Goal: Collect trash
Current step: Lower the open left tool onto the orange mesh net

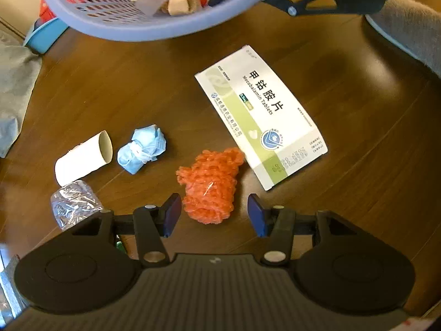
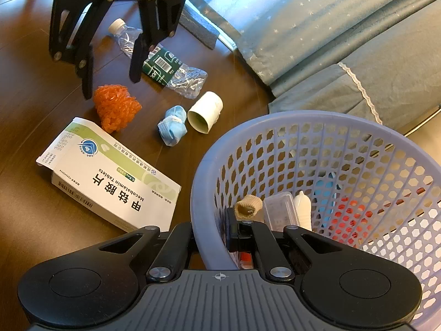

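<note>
the left claw [image 1: 214, 215] hangs steeply over the dark brown wooden surface [image 1: 358, 104], its jaws released and apart, with nothing pressed between the blue pads [image 1: 172, 215]. the near end of the crumpled orange foam net [image 1: 210, 184] lies in the gap between them, untouched on either side. in the right wrist view the same claw [image 2: 111, 77] stands just above that net [image 2: 117, 107].

the rest of the trash is on the surface around it: a white and green cardboard medicine box [image 1: 261, 115] lying flat beside the net, a balled-up blue face mask [image 1: 142, 147], a white cardboard tube [image 1: 82, 157] on its side next to the mask, and a crushed clear plastic bottle with a green label [image 2: 162, 63] beyond the tube.

the right claw [image 2: 233, 230] is clenched on the rim of the round lavender perforated plastic basket [image 2: 317, 118], 1 finger outside the wall and 1 inside. the basket holds a beige tube piece [image 2: 248, 207], a clear plastic case [image 2: 279, 209] and other scraps.
</note>
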Available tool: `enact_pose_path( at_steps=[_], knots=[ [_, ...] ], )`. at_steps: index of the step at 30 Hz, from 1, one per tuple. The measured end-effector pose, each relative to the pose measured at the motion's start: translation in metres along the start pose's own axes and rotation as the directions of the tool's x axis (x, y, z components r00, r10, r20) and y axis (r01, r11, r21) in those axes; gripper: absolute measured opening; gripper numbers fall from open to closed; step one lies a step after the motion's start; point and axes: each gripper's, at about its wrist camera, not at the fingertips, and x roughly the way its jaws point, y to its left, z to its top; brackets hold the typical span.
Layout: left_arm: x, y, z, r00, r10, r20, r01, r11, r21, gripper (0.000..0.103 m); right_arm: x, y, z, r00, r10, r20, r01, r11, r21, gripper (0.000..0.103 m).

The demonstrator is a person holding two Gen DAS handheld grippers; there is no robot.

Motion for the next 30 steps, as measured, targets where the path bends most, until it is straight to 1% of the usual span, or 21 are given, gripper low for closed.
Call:
enact_pose_path(
  at_steps=[7,18,22,23,26,30],
  knots=[
    [0.009,0.002,0.004,1.0,0.016,-0.019,-0.016,1.0,-0.003,0.048,0.0,0.0,0.0,1.0,0.0,-0.001,0.0,1.0,0.001,0.002],
    [0.012,0.003,0.007,0.999,0.032,-0.02,-0.032,0.999,0.003,0.048,-0.001,0.001,0.0,1.0,0.0,-0.002,0.0,1.0,0.0,0.002],
    [0.013,0.003,0.007,0.999,0.038,-0.009,-0.038,0.999,0.001,0.048,-0.001,0.001,0.0,1.0,0.0,-0.003,0.0,1.0,-0.001,0.002],
    [0.013,0.003,0.007,0.999,0.04,-0.005,-0.04,0.999,-0.003,0.047,-0.001,0.001,-0.001,1.0,0.0,-0.003,0.0,1.0,0.0,0.002],
    [0.014,0.004,0.005,0.999,0.041,-0.008,-0.041,0.999,-0.013,0.04,-0.001,0.001,-0.001,1.0,0.0,-0.003,0.0,1.0,0.0,0.002],
    [0.013,0.005,0.003,0.999,0.043,-0.017,-0.043,0.999,-0.013,0.035,-0.002,0.001,-0.001,1.0,-0.001,-0.002,0.001,1.0,0.003,0.002]
  ],
)
